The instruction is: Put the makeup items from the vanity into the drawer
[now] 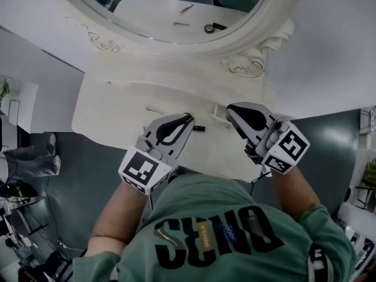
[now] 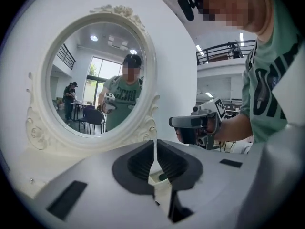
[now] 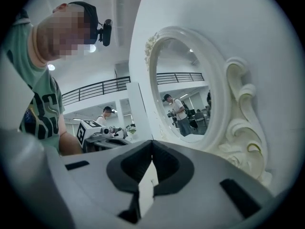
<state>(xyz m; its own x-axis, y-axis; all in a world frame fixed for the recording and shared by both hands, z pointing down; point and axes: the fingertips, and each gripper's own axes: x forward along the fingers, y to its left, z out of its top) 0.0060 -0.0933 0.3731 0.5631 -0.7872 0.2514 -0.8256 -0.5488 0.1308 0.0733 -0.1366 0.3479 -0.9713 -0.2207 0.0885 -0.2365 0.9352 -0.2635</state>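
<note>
The white vanity top [image 1: 117,107] fills the middle of the head view. My left gripper [image 1: 189,117] hangs low over it, its jaws drawn together to a thin slit, and I see nothing pinched between its pads [image 2: 151,149]. A small black makeup item [image 1: 200,128] lies on the top right beside that gripper; it also shows as a dark patch below the jaws [image 2: 163,176]. My right gripper [image 1: 230,109] hovers a little to the right, shut and empty [image 3: 152,144]. No drawer shows in any view.
The oval mirror [image 1: 176,4] in its carved white frame [image 1: 247,63] stands at the back. It reflects a pink stick [image 1: 186,8], a grey stick [image 1: 181,23] and a black round item [image 1: 210,28]. A small pale curved piece [image 1: 154,109] lies left of the grippers.
</note>
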